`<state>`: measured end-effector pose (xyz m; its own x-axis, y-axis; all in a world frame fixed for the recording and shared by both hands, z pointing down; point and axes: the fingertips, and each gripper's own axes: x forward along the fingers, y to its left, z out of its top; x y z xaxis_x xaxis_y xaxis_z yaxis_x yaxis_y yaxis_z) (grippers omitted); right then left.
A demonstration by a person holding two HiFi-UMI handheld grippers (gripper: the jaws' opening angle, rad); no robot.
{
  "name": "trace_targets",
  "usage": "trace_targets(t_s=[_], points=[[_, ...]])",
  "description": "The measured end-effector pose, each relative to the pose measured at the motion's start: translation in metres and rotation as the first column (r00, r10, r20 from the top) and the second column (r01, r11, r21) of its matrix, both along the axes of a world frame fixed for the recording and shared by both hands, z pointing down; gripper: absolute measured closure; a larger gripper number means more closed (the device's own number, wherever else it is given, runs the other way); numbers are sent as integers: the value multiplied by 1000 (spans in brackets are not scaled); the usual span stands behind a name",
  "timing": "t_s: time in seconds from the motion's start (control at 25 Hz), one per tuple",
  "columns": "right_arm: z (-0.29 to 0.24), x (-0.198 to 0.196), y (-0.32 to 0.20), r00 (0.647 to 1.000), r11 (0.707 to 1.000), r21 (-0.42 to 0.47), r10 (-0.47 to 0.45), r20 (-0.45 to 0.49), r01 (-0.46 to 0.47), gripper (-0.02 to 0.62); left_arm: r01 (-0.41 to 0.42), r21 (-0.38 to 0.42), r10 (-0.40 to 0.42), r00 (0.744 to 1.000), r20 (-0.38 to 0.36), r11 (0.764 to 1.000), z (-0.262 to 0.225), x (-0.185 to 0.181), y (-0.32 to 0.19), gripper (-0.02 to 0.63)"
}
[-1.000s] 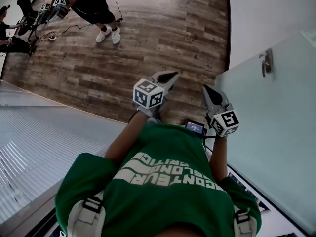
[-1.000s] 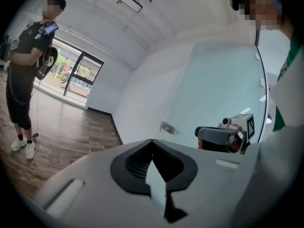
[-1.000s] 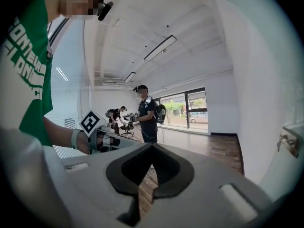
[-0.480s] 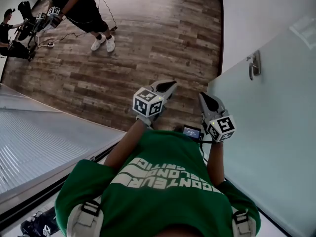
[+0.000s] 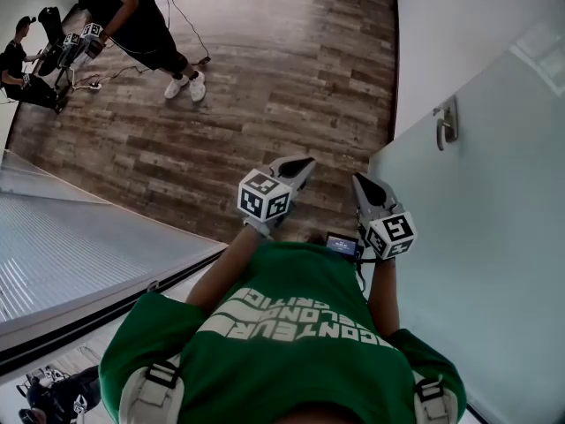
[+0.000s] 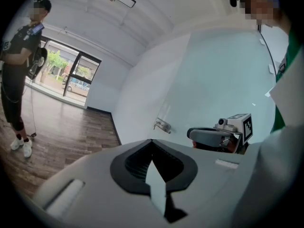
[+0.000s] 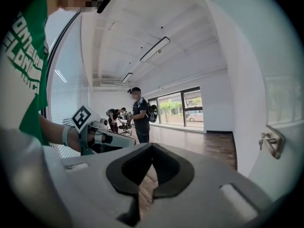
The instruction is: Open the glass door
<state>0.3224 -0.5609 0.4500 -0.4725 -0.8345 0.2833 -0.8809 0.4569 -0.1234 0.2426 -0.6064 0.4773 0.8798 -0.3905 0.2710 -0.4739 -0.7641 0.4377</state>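
The frosted glass door (image 5: 494, 219) fills the right side of the head view, with a metal handle (image 5: 446, 122) high on it near its left edge. My left gripper (image 5: 300, 163) and right gripper (image 5: 362, 184) are held side by side in front of my chest, both shut and holding nothing, well short of the handle. In the left gripper view the handle (image 6: 162, 125) shows beyond my shut left gripper (image 6: 152, 144), with the right gripper (image 6: 213, 136) to its right. In the right gripper view the handle (image 7: 271, 141) sits at the far right, past my shut right gripper (image 7: 151, 147).
Wooden floor (image 5: 265, 78) stretches ahead. A ribbed glass wall (image 5: 79, 246) runs along my left. Another person (image 5: 132, 16) with grippers stands at the far left, with a seated person (image 5: 18, 60) beside them. A white wall (image 5: 450, 25) meets the door.
The view has moved forward: the door handle has shifted left and slightly down in the head view, and the ribbed wall has dropped lower left. Both grippers stay shut and level.
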Motion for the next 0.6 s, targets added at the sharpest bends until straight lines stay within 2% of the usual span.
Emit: trace_targets(t_s=[0.2, 0.6], points=[[3, 2, -2, 999, 1000, -6, -28, -16, 28, 603, 5, -7, -5, 1000, 5, 1000, 3, 6, 1, 591], [3, -7, -5, 998, 999, 3, -54, -30, 54, 603, 29, -5, -29, 1000, 11, 1000, 6, -6, -1, 591]])
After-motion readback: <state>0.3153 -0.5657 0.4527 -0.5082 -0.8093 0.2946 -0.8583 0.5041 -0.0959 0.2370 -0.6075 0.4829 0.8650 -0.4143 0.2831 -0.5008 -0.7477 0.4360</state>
